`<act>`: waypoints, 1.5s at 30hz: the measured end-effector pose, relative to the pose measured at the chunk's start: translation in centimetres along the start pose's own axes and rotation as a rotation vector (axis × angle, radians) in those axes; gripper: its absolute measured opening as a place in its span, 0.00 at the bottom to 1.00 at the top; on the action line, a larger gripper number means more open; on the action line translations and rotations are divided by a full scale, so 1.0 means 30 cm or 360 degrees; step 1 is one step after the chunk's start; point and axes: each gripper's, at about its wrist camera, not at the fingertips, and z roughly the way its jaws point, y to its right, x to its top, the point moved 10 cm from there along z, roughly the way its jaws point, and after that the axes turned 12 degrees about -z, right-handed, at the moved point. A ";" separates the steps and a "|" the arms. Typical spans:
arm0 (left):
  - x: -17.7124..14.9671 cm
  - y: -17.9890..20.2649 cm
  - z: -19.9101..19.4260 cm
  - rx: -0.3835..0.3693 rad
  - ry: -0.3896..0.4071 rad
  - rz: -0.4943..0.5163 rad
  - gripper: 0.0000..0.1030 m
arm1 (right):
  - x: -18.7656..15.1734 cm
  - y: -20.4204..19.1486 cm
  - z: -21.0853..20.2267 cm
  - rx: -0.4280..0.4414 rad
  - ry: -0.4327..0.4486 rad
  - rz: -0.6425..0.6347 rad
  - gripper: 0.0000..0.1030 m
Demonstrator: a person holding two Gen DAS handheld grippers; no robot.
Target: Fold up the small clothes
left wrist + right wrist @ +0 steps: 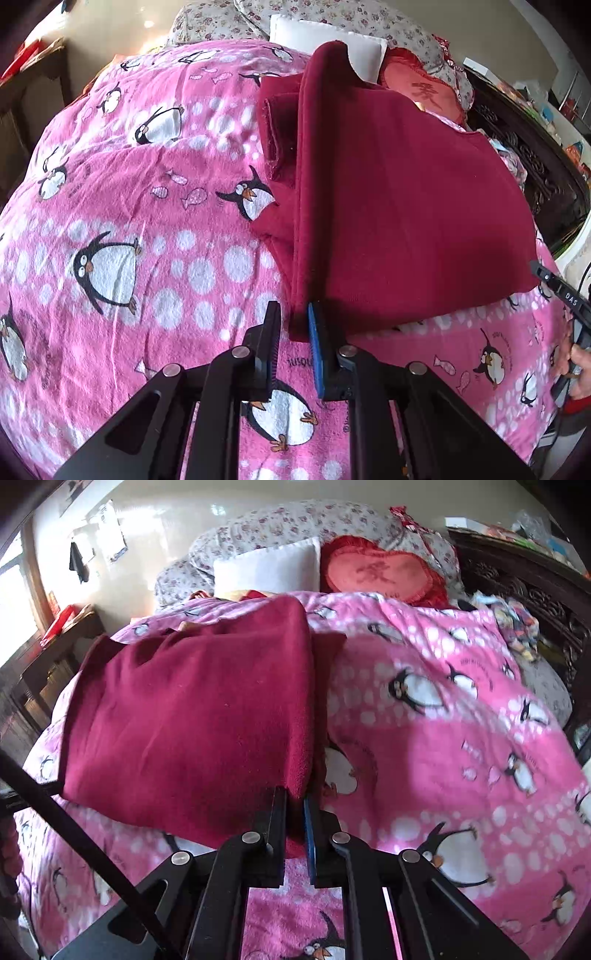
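Observation:
A dark red garment lies folded over on a pink penguin-print blanket. In the left wrist view my left gripper stands at the garment's near left corner; the jaws are apart, with the cloth's edge between them and against the blue pad. In the right wrist view my right gripper is shut on the garment's near right edge and holds it a little above the blanket. The right gripper's handle and hand show at the left view's right edge.
A white pillow, a red heart cushion and a floral quilt lie at the bed's head. A dark carved headboard runs along the right. A wooden table stands to the left.

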 end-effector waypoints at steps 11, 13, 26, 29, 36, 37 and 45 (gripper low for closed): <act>0.083 0.047 -0.137 0.0064 0.0197 0.0045 0.36 | 0.126 -0.018 -0.143 0.0123 0.0120 0.0130 0.29; 0.125 0.074 -0.136 0.0047 0.0228 0.0016 0.43 | 0.168 -0.062 -0.122 0.0154 0.0134 0.0112 0.33; 0.439 0.153 0.080 0.0064 0.0224 -0.0131 0.54 | 0.460 -0.363 0.205 0.0151 0.0122 -0.0215 0.33; 0.512 0.110 0.142 0.0103 0.0224 -0.0208 0.58 | 0.496 -0.365 0.300 0.0061 0.0078 -0.0259 0.33; 0.529 0.046 0.203 0.0079 0.0163 -0.0357 0.71 | 0.553 -0.334 0.441 -0.0048 0.0003 -0.0265 0.33; 0.521 0.046 0.189 0.0080 0.0166 -0.0349 0.71 | 0.556 -0.336 0.434 -0.0039 0.0006 -0.0260 0.33; 0.373 -0.056 0.001 0.0135 0.0199 -0.0377 0.71 | 0.587 -0.463 0.273 0.0222 0.0145 -0.0189 0.33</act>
